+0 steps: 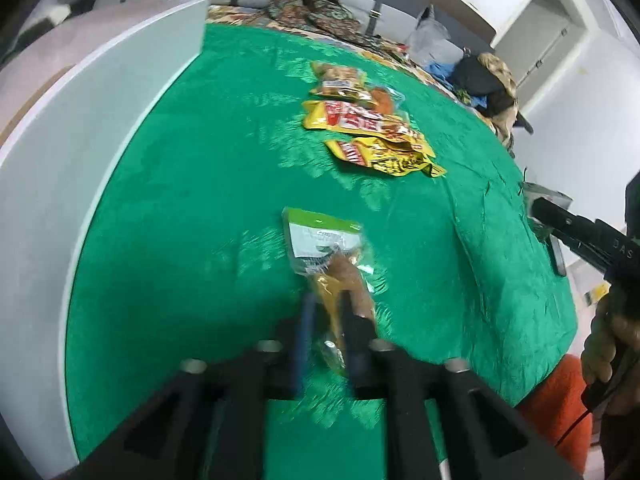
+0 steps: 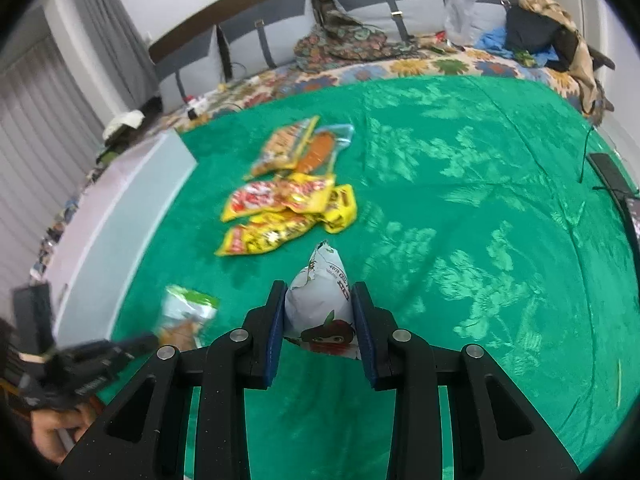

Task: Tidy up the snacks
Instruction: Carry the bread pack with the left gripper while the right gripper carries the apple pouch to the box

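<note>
My left gripper (image 1: 326, 308) is shut on a clear snack packet with a green and white label (image 1: 320, 240) and holds it just above the green cloth; it also shows in the right wrist view (image 2: 186, 316). My right gripper (image 2: 320, 300) is shut on a white snack bag with a red cartoon print (image 2: 320, 312), held upright. A pile of yellow and red snack packets (image 1: 368, 124) lies further out on the cloth, also in the right wrist view (image 2: 288, 208). The right gripper's black body (image 1: 580, 236) shows at the right edge of the left wrist view.
A white box (image 1: 92, 128) stands along the left side of the green cloth (image 1: 180, 220); it also shows in the right wrist view (image 2: 120, 220). A sofa with grey cushions (image 2: 360, 12), clothes and bags lies behind. A black device (image 2: 612, 176) sits at the cloth's right edge.
</note>
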`<state>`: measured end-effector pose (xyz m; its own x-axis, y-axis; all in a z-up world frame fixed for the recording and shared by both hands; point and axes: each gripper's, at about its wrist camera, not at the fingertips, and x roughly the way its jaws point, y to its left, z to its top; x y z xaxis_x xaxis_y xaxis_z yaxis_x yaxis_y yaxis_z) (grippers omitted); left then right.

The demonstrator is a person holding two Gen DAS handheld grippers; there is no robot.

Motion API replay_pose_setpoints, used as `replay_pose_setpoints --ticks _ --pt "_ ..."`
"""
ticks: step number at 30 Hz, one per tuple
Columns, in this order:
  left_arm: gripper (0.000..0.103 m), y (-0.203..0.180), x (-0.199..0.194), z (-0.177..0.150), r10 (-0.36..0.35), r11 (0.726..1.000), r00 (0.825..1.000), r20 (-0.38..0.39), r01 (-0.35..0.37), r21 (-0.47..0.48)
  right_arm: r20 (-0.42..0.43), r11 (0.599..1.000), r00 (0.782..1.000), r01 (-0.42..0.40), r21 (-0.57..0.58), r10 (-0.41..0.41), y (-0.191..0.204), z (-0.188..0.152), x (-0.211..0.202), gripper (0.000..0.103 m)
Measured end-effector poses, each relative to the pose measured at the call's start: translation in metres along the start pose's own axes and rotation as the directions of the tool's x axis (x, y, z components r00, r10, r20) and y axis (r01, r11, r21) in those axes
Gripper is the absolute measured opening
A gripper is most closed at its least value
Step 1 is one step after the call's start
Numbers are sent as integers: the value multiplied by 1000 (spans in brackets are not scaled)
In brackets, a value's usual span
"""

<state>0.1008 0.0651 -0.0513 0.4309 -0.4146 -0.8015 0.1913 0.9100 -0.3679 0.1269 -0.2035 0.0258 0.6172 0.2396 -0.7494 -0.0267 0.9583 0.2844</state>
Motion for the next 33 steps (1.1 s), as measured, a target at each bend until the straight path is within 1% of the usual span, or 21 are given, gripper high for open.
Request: replay_pose_setpoints --ticks 2,3,4,6,8,9,10,11,12,13,14,16,17,19,20,22,26,29,33 --pt "93 -1 -8 -4 25 999 999 38 -26 22 5 1000 1000 -20 16 20 1 -2 -4 34" --pt "95 -1 -10 -4 32 999 998 56 -34 35 4 999 1000 -26 18 26 1 -4 -6 34" --pt "95 -7 -11 -4 32 997 998 63 -36 63 1 999 1000 -31 17 31 3 -7 -6 34" --pt "95 -15 -4 -4 43 994 999 27 -45 100 -8 999 999 -39 13 39 6 -13 -6 34" --pt "94 -23 15 -4 109 985 994 -15 -106 137 -12 999 999 -49 20 49 9 -17 -5 34" --pt "91 -26 26 -4 152 978 988 -36 -144 151 -11 998 998 -55 24 55 9 -18 -5 34" --pt "86 -28 34 -5 181 971 982 -49 -170 166 -9 998 998 -62 28 62 11 -19 -6 34" --pt "77 -33 40 -7 220 957 975 -38 -209 199 -6 997 998 -69 28 69 13 -19 -8 34" --pt "48 -39 42 -10 254 939 967 -16 -242 245 -3 997 997 -74 27 74 14 -20 -10 34" --pt "40 -47 41 -11 263 924 965 8 -255 285 -1 997 997 -79 24 79 16 -20 -11 34" --pt "27 -49 40 -12 247 927 969 9 -239 290 1 996 996 -84 21 84 17 -20 -13 34" --pt "26 -45 36 -11 198 949 980 2 -192 248 3 996 996 -90 15 90 20 -20 -16 34" --pt "26 -41 34 -10 183 957 983 7 -180 226 3 996 996 -93 13 93 20 -20 -17 34" --pt "26 -31 26 -9 131 977 991 18 -132 167 2 995 995 -99 12 99 21 -20 -18 34" --pt "26 -27 20 -8 122 981 992 30 -126 146 3 995 995 -101 12 101 22 -19 -18 34" --pt "26 -25 6 -5 119 982 991 61 -127 137 7 994 994 -107 12 106 23 -18 -20 34" --pt "26 -25 -30 4 143 979 980 137 -160 126 9 992 992 -123 -9 123 33 -13 -20 34" --pt "26 -26 -49 14 188 969 966 180 -212 124 6 990 991 -135 -34 135 45 -8 -18 34" --pt "26 -21 -63 22 245 954 944 220 -275 119 0 986 989 -149 -75 150 65 -2 -15 34"
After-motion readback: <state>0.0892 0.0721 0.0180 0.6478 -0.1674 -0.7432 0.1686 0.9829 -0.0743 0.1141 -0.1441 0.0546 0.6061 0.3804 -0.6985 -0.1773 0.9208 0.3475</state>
